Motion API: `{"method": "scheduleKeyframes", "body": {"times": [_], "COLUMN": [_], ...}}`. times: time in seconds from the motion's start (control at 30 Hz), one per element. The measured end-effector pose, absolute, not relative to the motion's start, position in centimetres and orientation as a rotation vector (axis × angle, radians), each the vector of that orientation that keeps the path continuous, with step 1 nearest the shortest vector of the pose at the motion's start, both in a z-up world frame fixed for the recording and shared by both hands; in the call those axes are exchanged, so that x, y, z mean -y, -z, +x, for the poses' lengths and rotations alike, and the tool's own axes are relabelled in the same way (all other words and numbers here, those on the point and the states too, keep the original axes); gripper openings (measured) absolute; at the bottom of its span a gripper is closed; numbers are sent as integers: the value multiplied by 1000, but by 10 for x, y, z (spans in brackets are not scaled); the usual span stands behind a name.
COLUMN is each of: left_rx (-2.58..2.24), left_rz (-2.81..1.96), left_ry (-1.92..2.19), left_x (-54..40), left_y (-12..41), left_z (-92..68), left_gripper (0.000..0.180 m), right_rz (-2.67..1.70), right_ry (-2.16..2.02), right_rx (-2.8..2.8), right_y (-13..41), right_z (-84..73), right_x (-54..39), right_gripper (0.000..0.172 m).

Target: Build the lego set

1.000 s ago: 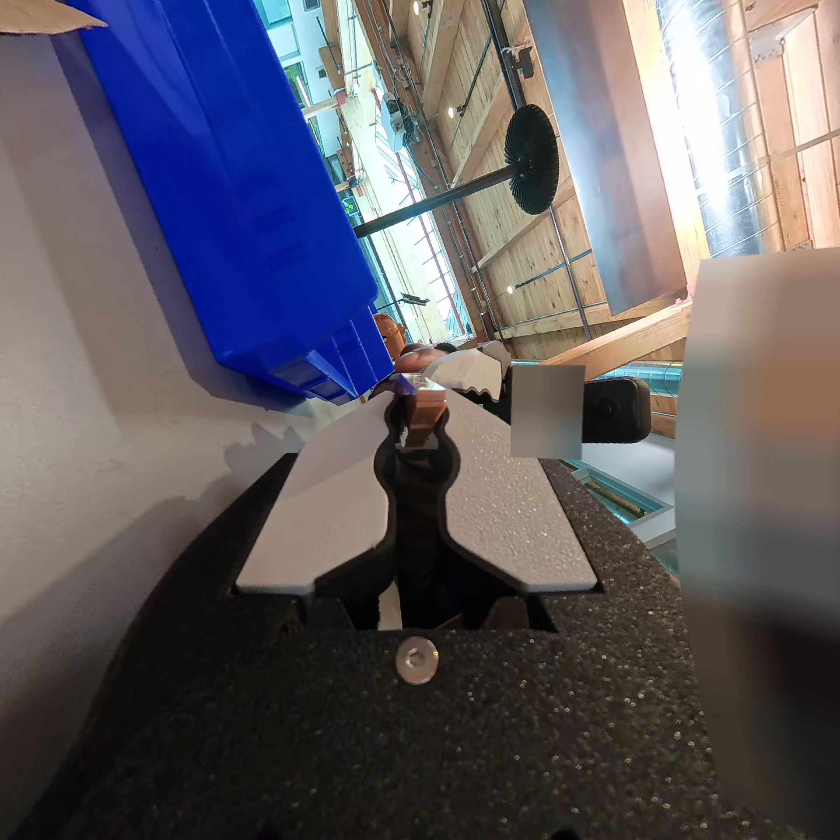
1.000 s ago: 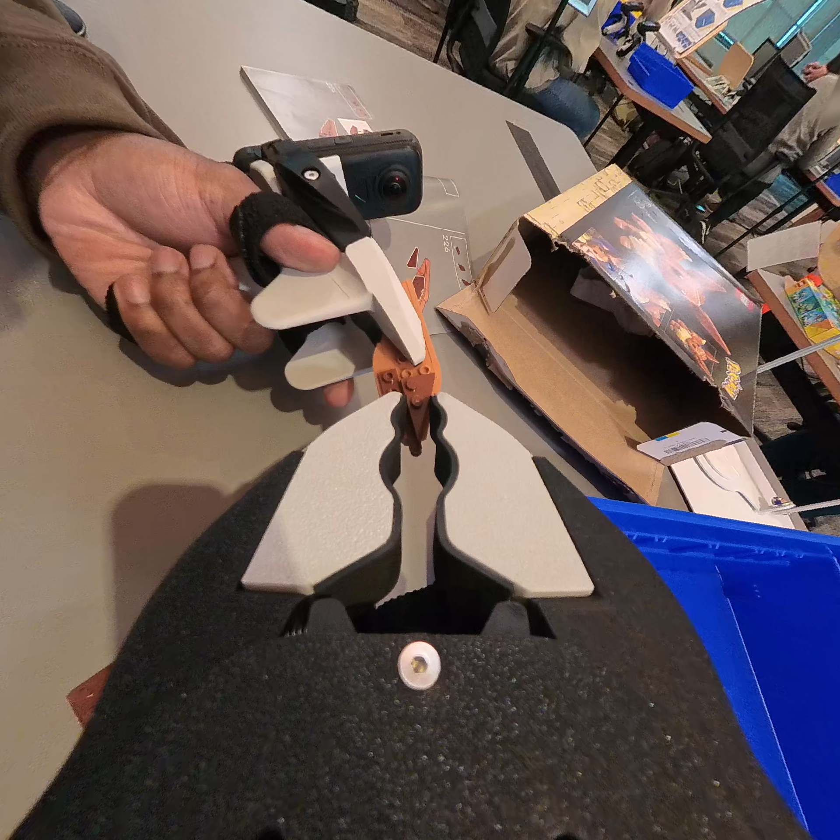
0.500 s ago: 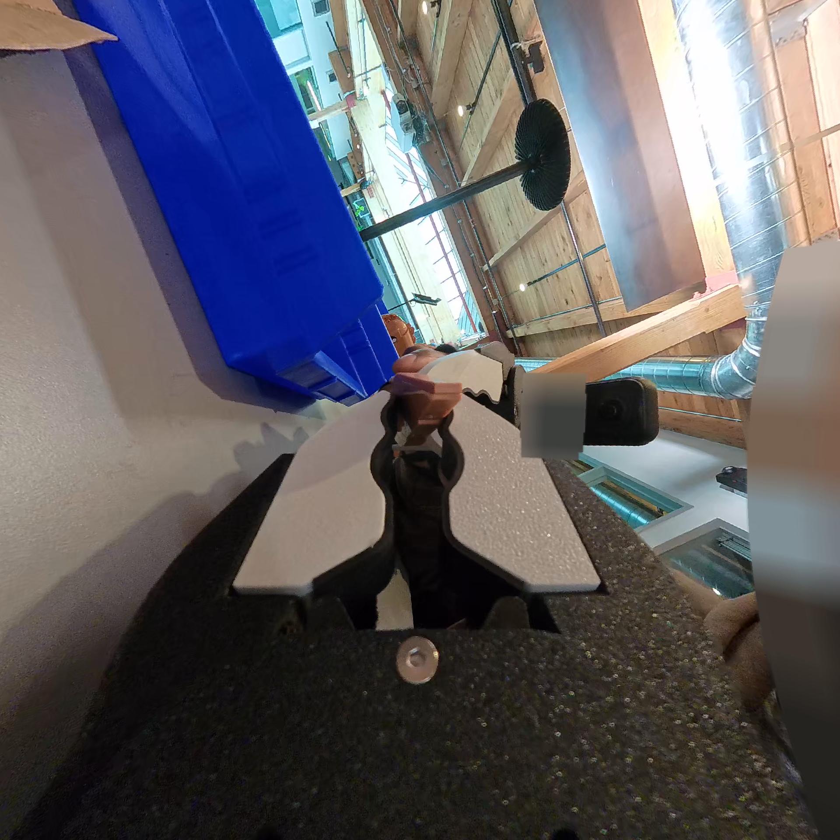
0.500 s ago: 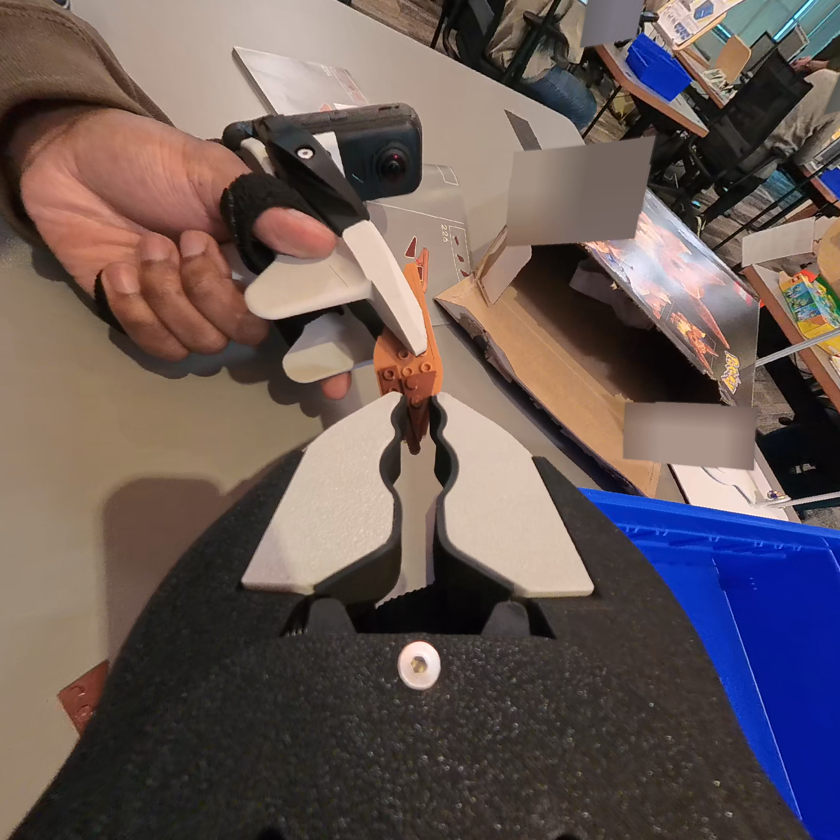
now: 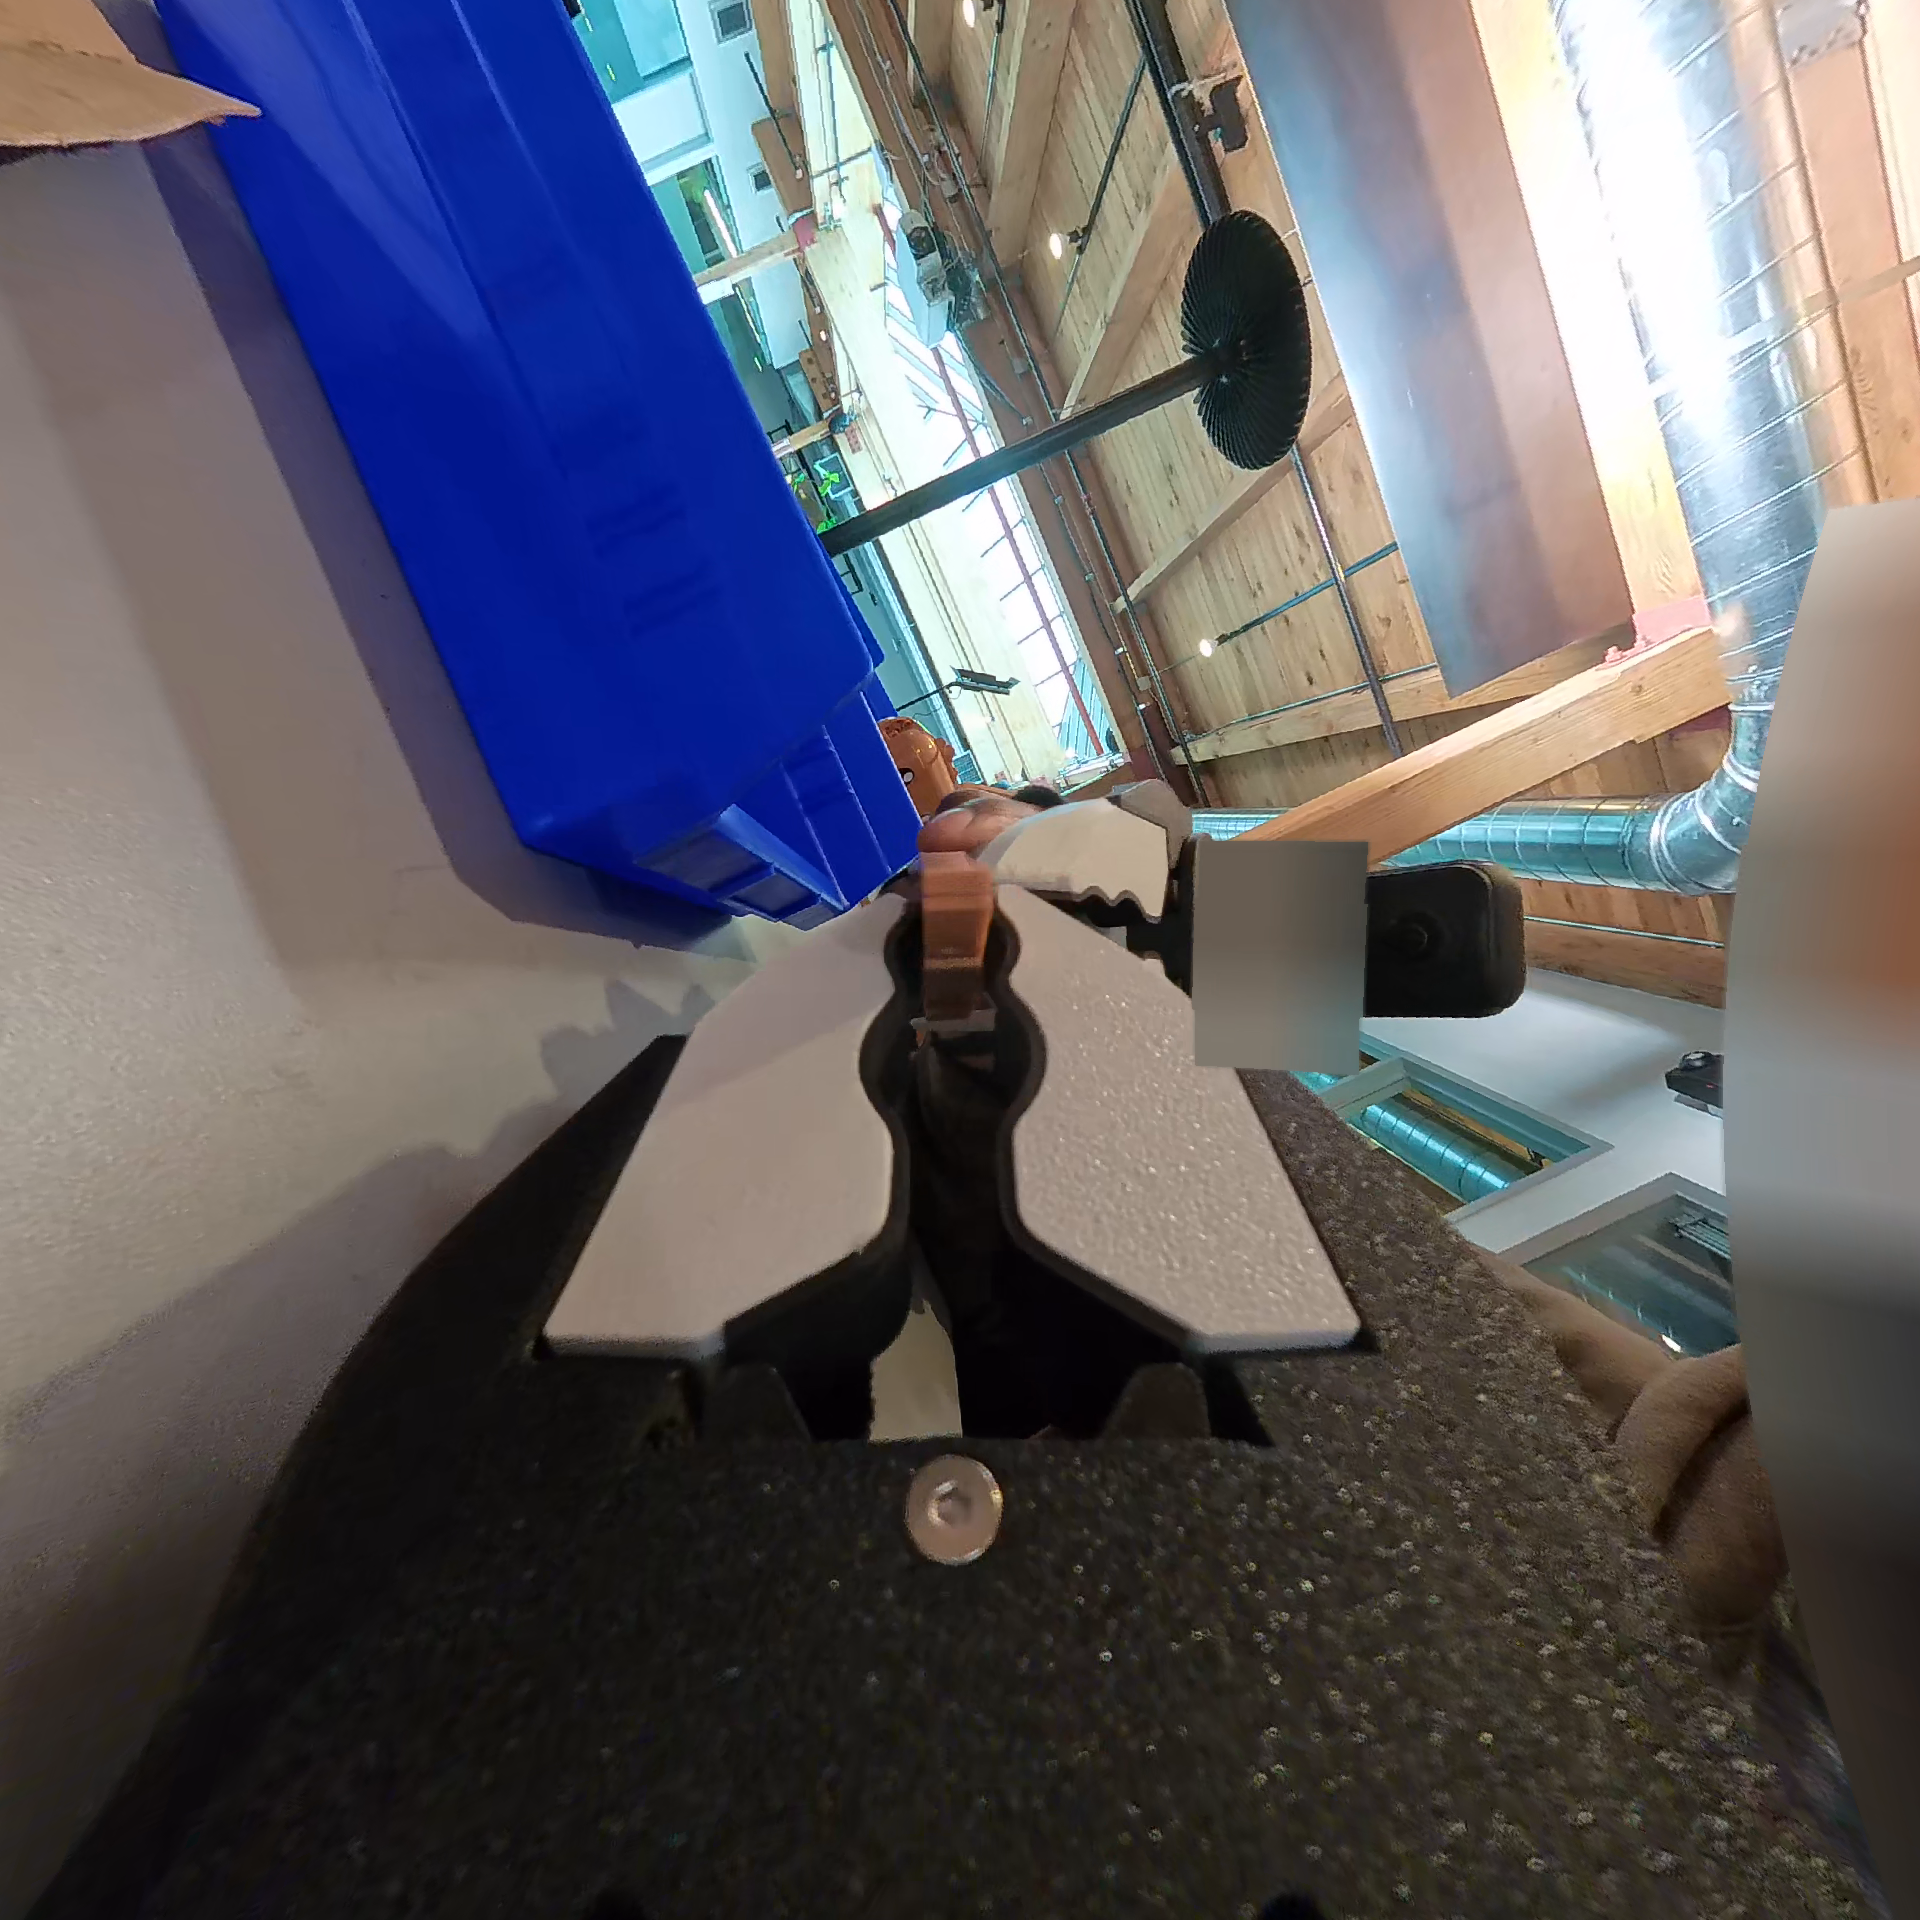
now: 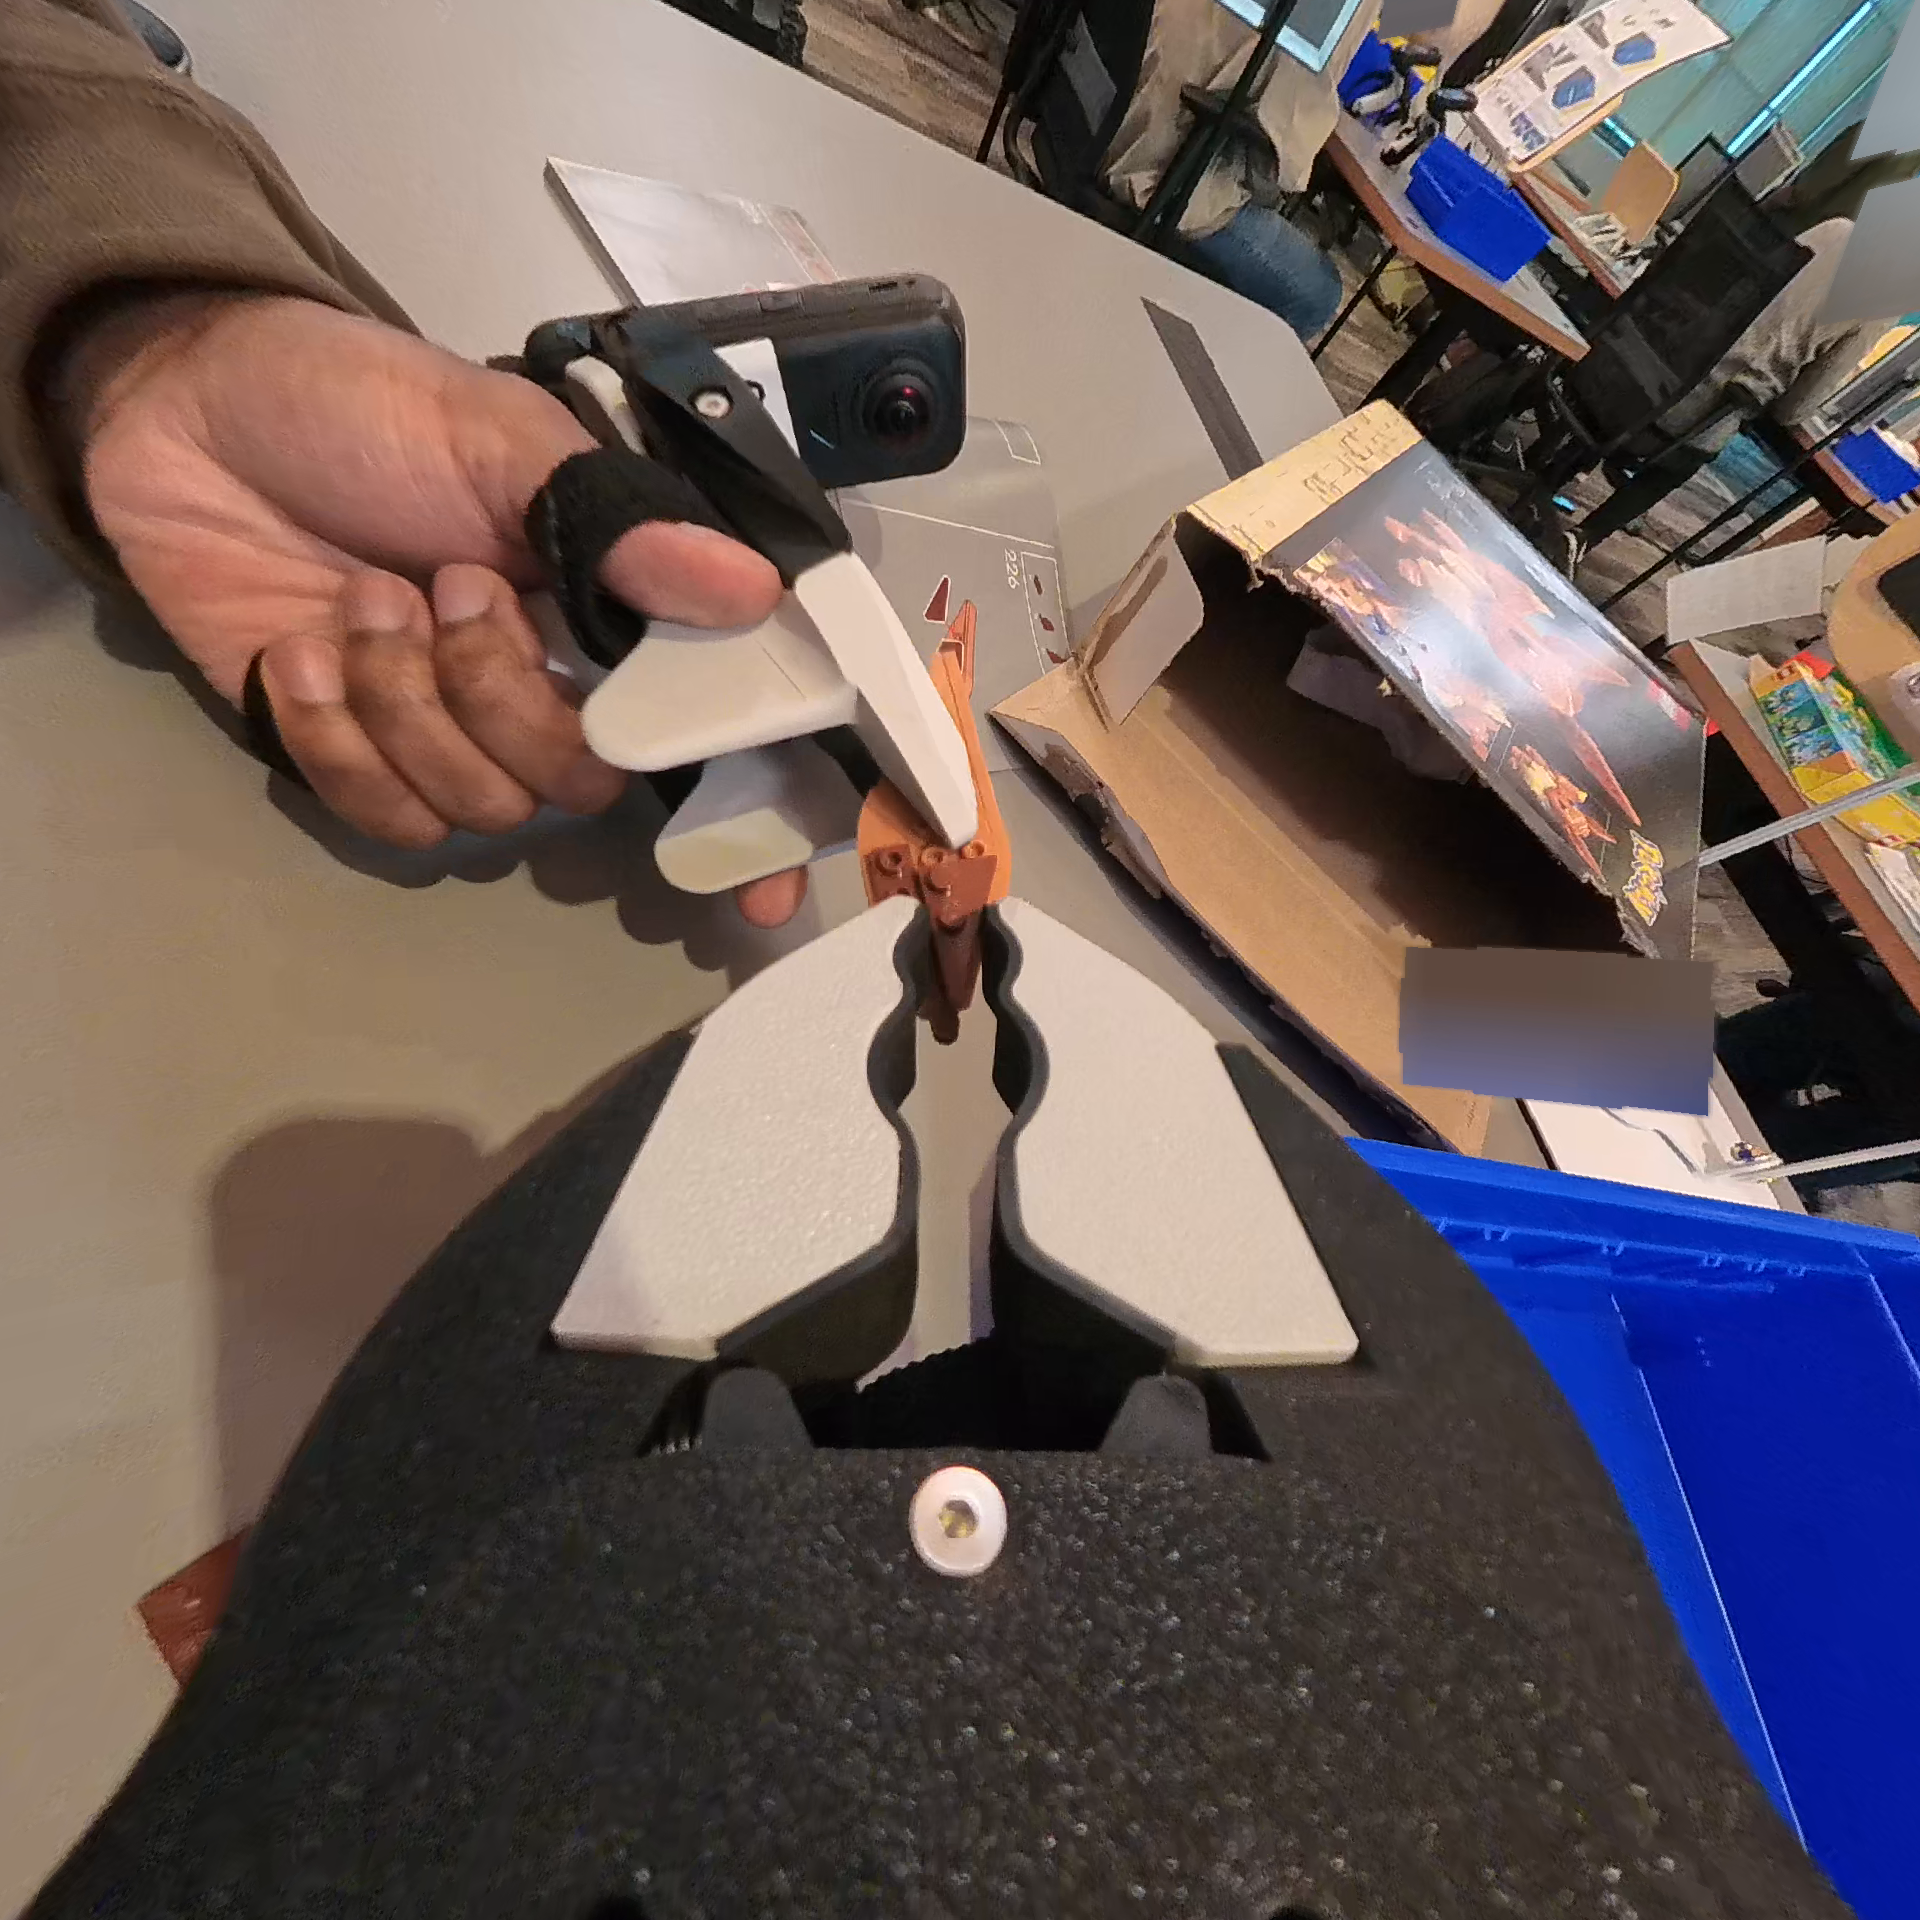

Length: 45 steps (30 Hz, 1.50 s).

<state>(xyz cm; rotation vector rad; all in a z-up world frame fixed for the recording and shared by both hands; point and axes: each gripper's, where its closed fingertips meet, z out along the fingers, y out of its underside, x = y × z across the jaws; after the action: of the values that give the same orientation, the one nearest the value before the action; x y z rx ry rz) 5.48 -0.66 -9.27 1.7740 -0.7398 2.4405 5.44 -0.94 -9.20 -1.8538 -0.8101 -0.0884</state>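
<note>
In the left wrist view my left gripper (image 5: 951, 914) is shut on an orange brick piece (image 5: 951, 930) that stands up between its fingertips. In the right wrist view my right gripper (image 6: 951, 920) is shut on a dark reddish-brown piece (image 6: 954, 966). This piece joins the studded end of the long orange piece (image 6: 914, 842). The left gripper (image 6: 935, 821) also shows there, held by a hand (image 6: 343, 582), with its white finger (image 6: 894, 707) lying along the orange piece. Both grippers hold the joined pieces above the grey table (image 6: 208, 987). The right gripper's finger (image 5: 1070, 847) shows just beyond the piece in the left wrist view.
A blue bin (image 6: 1714, 1403) stands at the right; it also shows in the left wrist view (image 5: 540, 416). An open cardboard box (image 6: 1299, 831) lies on the table beyond it. Printed sheets (image 6: 935, 540) lie behind the grippers. A small brown piece (image 6: 187, 1610) lies at the lower left. My two grippers' fingertips are within a few centimetres of each other.
The left gripper's jaws eased a little wider, then closed again on the orange piece, which now stands straighter between them. The right gripper kept its grip and barely moved.
</note>
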Motion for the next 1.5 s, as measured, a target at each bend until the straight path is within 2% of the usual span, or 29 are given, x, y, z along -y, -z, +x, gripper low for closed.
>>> {"method": "scheduleKeyframes", "body": {"times": [0.5, 0.73, 0.97, 1.03, 1.17, 1.5], "left_rx": [606, 606, 613, 617, 629, 673], "left_rz": [1730, 1715, 1708, 1701, 1683, 1683], "left_ry": [-2448, -2435, -2429, -2426, -2413, -2436], "left_x": [2, 5, 7, 8, 12, 6], "left_y": [92, 92, 92, 92, 91, 89], "left_z": [55, 55, 54, 54, 54, 53], "left_gripper": [10, 10, 10, 10, 10, 11], "right_rz": [-1864, -1847, -1883, -1892, -1882, -1879], "right_ry": [78, 30, 56, 59, 47, 22], "right_rx": [771, 766, 801, 814, 807, 786], "right_y": [89, 86, 100, 104, 105, 102], "right_z": [53, 48, 47, 46, 46, 51], "right_x": [5, 6, 4, 4, 3, 5], "right_gripper": [11, 21, 43, 42, 29, 29]}}
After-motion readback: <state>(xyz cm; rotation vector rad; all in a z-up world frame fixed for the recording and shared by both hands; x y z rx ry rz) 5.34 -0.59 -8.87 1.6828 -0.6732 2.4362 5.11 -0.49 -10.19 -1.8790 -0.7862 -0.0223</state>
